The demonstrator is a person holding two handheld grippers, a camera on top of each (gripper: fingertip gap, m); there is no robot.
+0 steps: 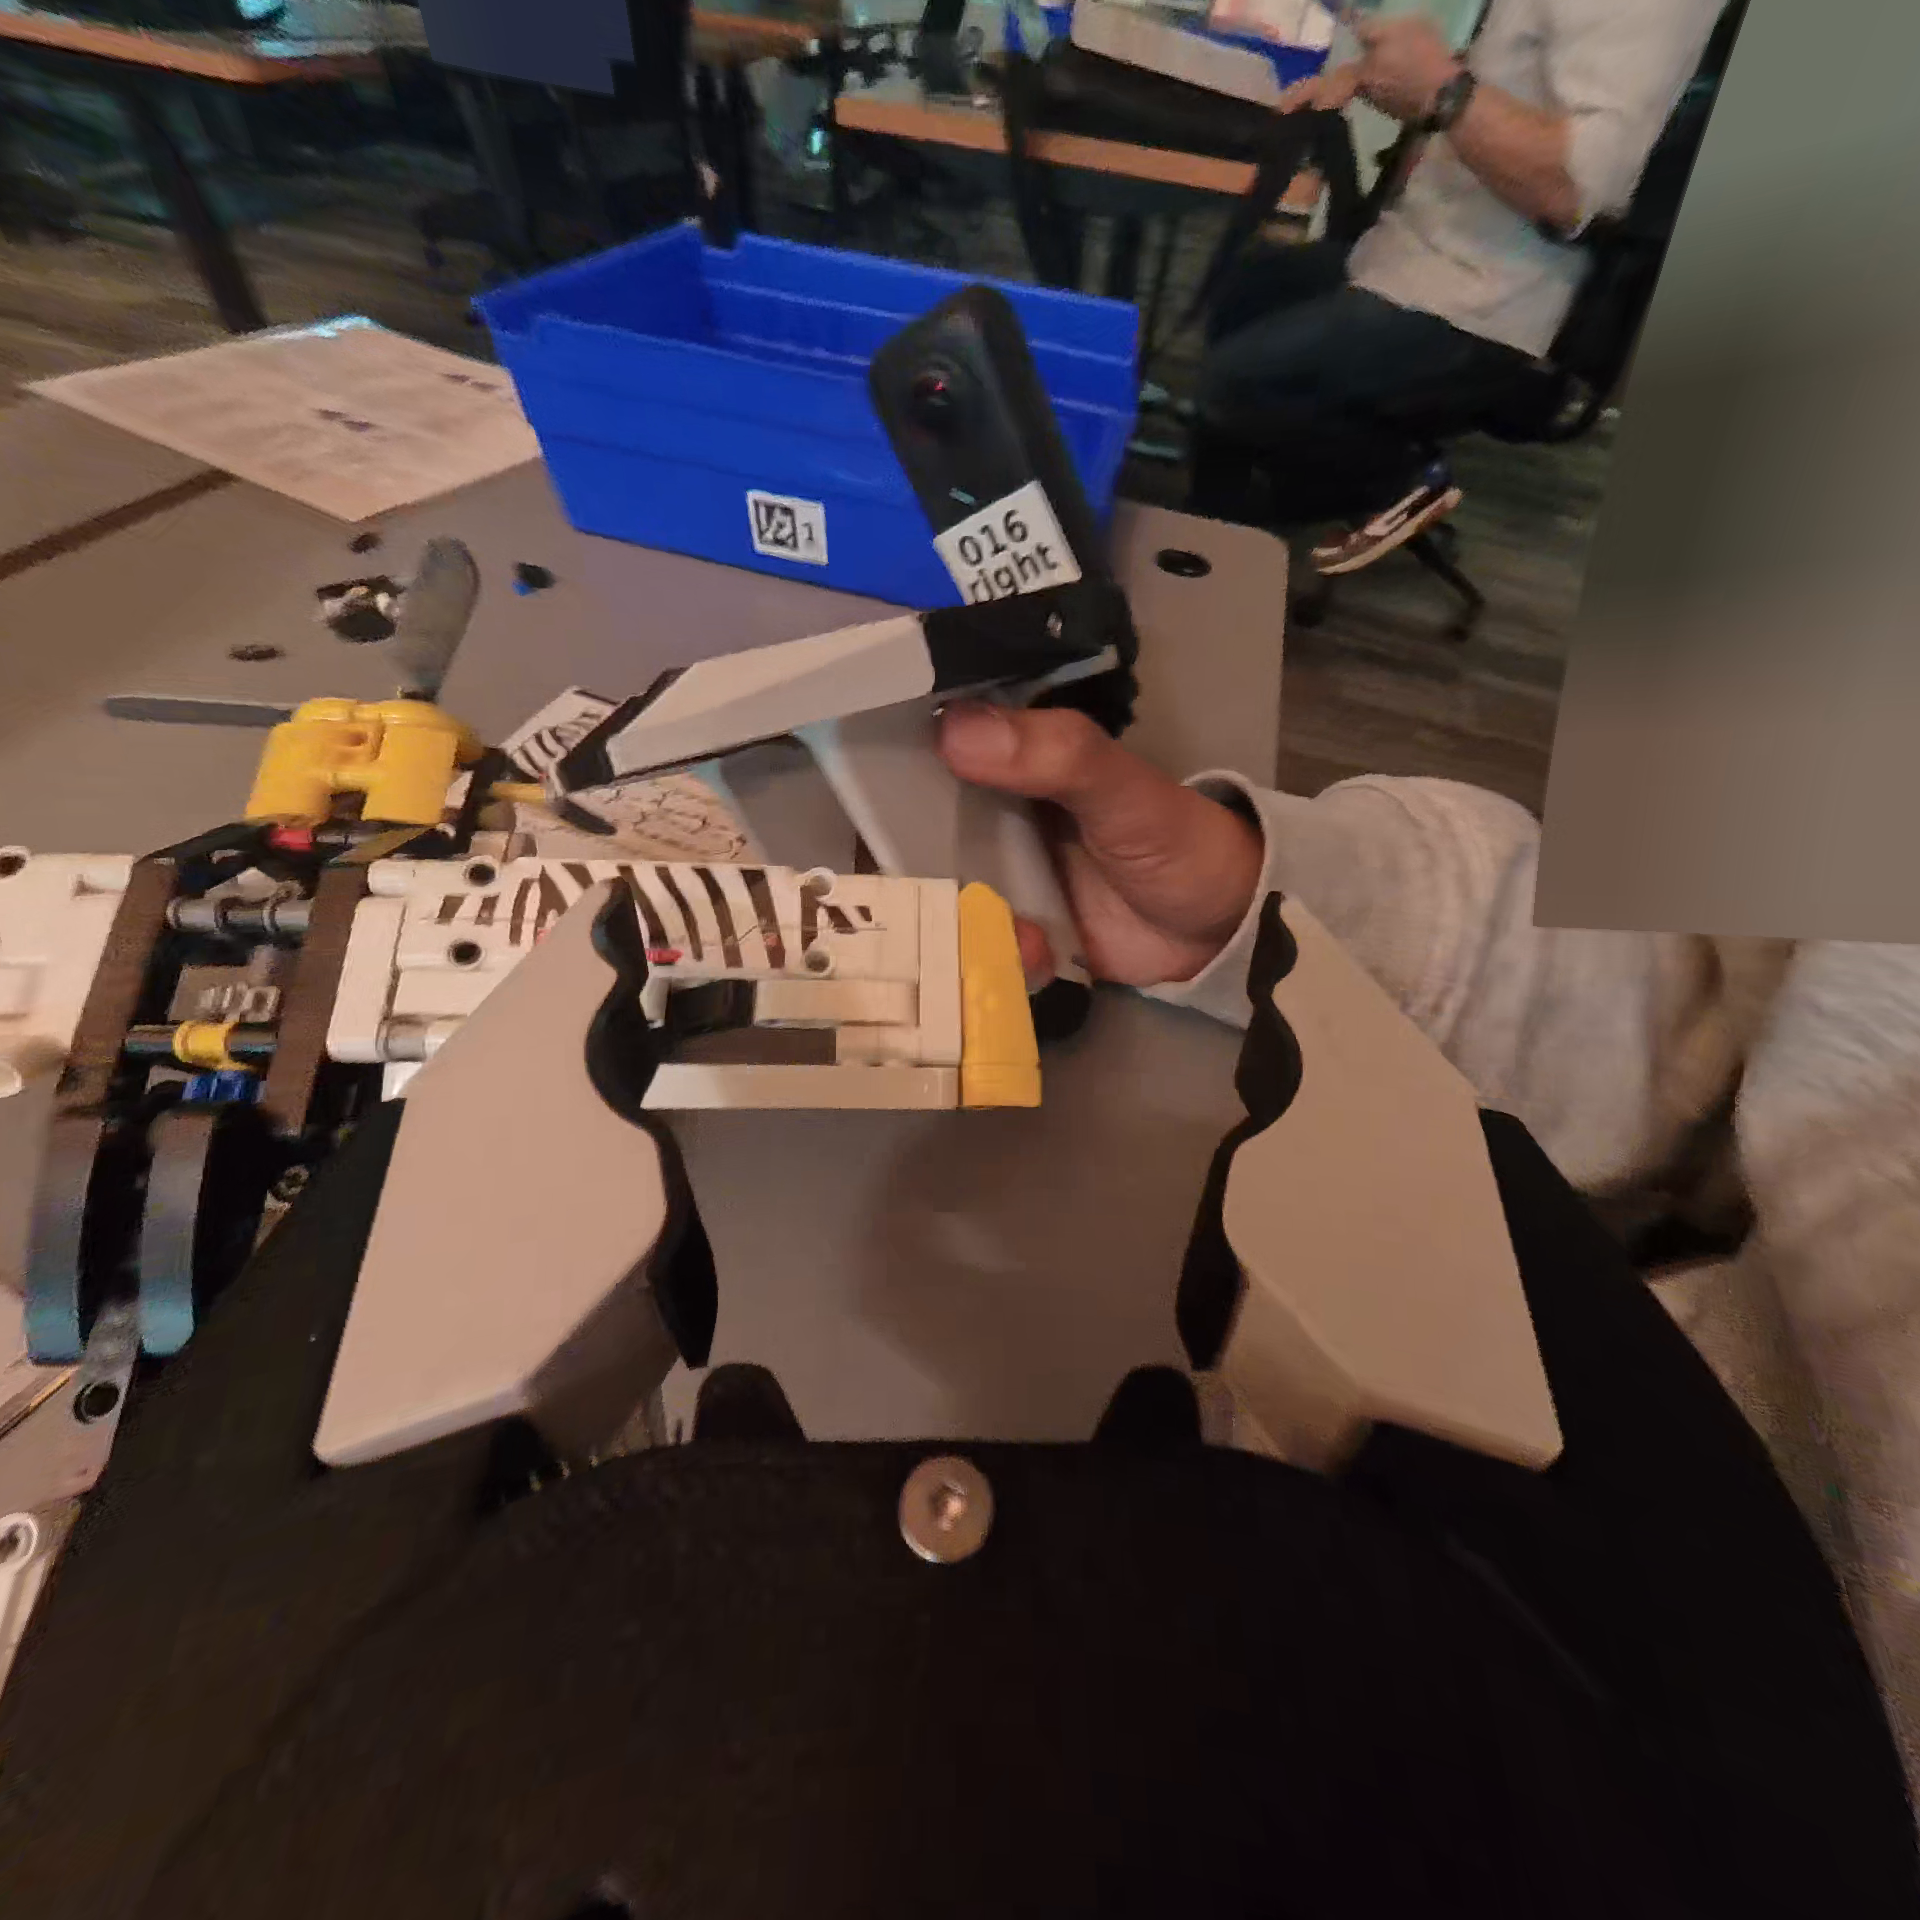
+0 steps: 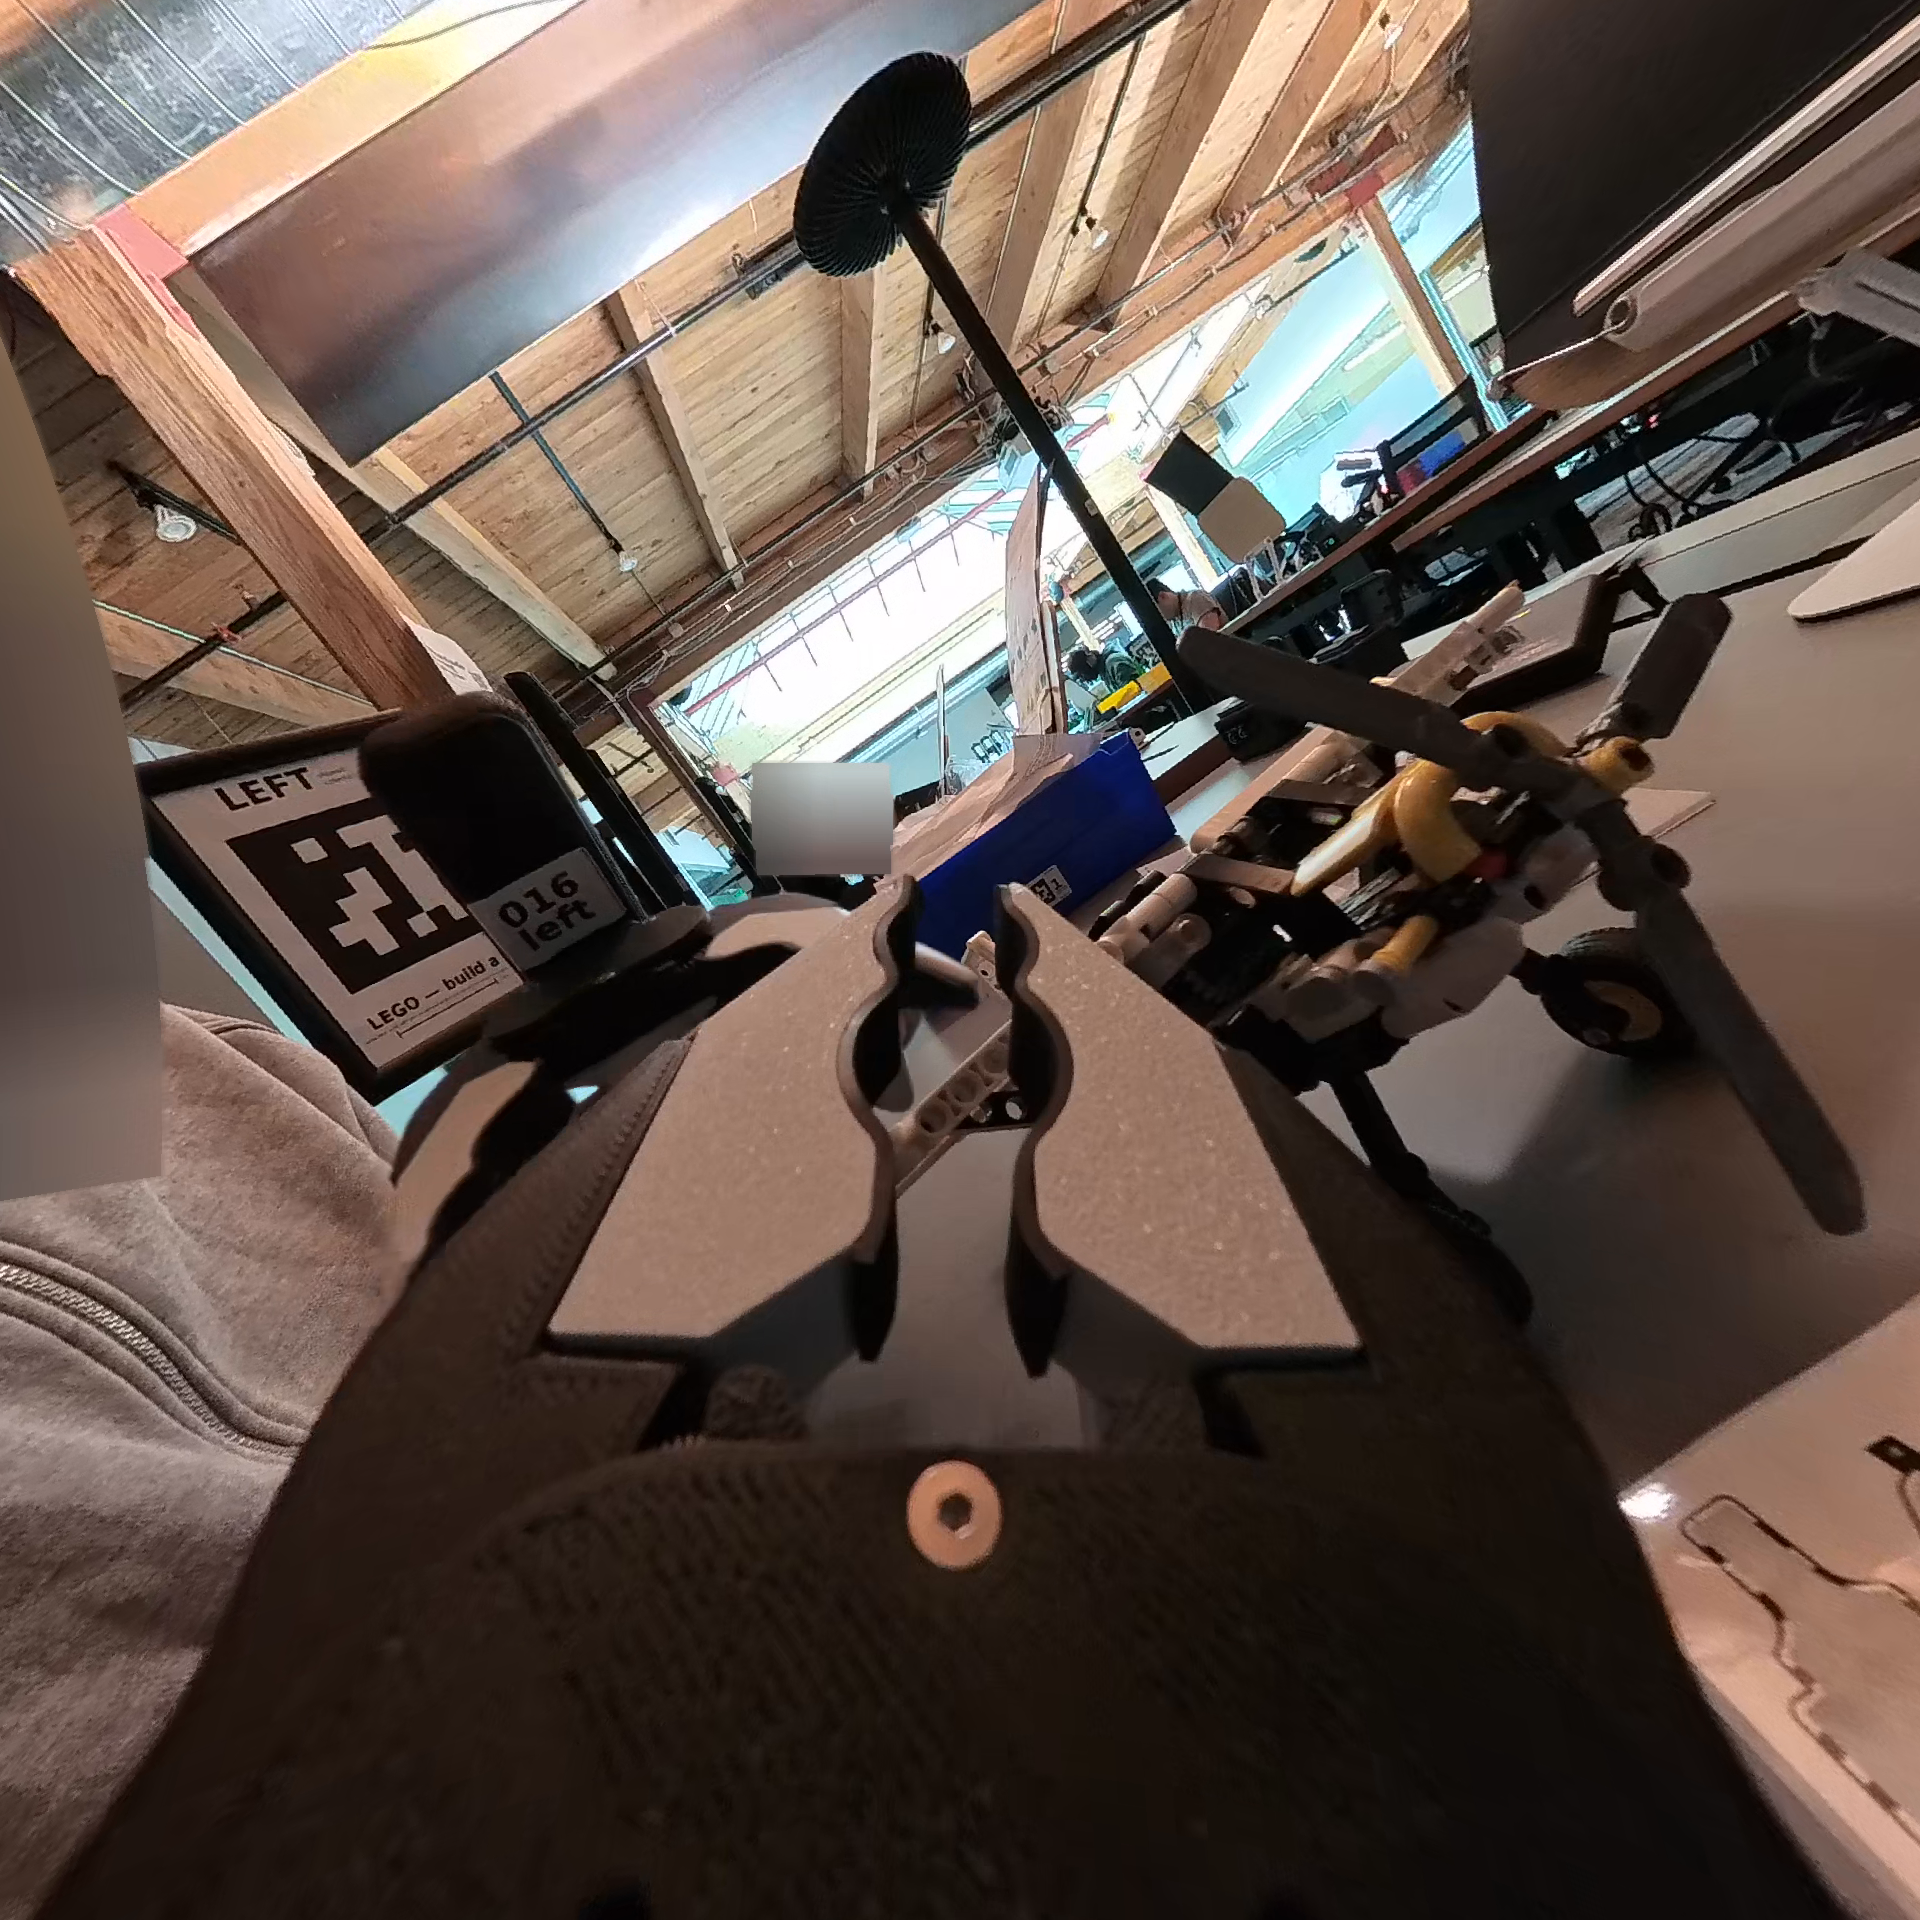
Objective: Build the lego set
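The lego plane [image 1: 675, 935] lies on the grey table [image 1: 935, 1247]. It has a white wing with black stripes and a yellow tip, a yellow engine [image 1: 353, 758] and a dark propeller [image 1: 436, 613]. My left gripper [image 1: 940, 914] is wide open. Its left finger [image 1: 520, 1143] overlaps the wing and its right finger stands clear of the yellow tip. My right gripper [image 1: 582, 769], held by a hand [image 1: 1091, 831], points at the engine from the right, jaws nearly together. In the right wrist view my right gripper [image 2: 958, 904] shows a narrow gap with a white holed beam [image 2: 966, 1091] behind it. Whether it grips anything is unclear. The plane [image 2: 1403, 914] stands to its right.
A blue bin [image 1: 790, 416] stands behind the plane and also shows in the right wrist view [image 2: 1039, 842]. A paper sheet [image 1: 291, 416] lies at the back left, and a sticker sheet [image 1: 665, 810] under the right gripper. Small loose pieces [image 1: 358, 613] lie near the propeller. A person [image 1: 1455, 208] sits beyond the table.
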